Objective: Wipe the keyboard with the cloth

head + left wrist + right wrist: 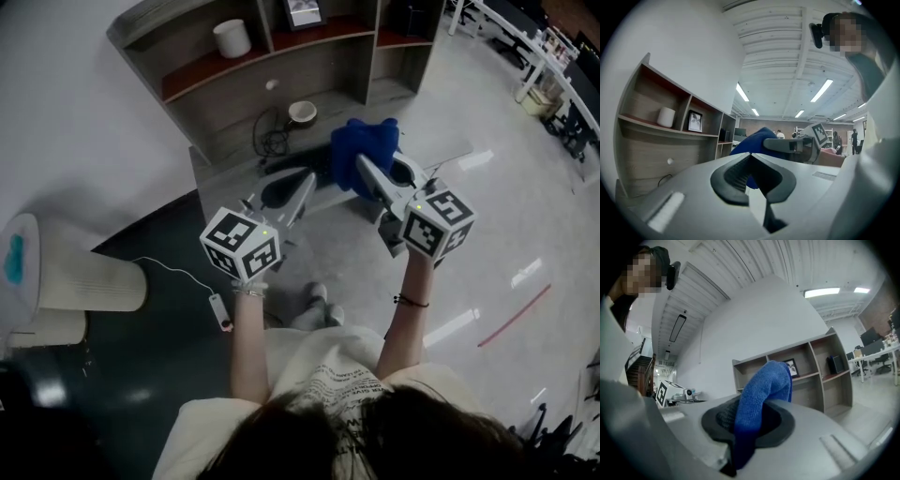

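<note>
My right gripper (364, 167) is shut on a blue cloth (363, 147), which bunches above the desk (217, 172). In the right gripper view the cloth (761, 390) rises out from between the jaws of this gripper (752, 416). My left gripper (302, 187) is held beside it, its jaws closed with nothing between them. The left gripper view shows its own jaws (751, 158) meeting, with the cloth (752, 140) and the right gripper (799, 145) just beyond. A dark shape (277, 192) lies on the desk under the grippers, mostly hidden; I cannot tell whether it is the keyboard.
The desk has a shelf unit (272, 66) holding a white cylinder (232, 37) and a picture frame (303, 11). A small bowl (302, 112) and a coiled cable (272, 139) lie at the desk's back. A white fan (66, 279) and a corded remote (220, 310) are on the floor at left.
</note>
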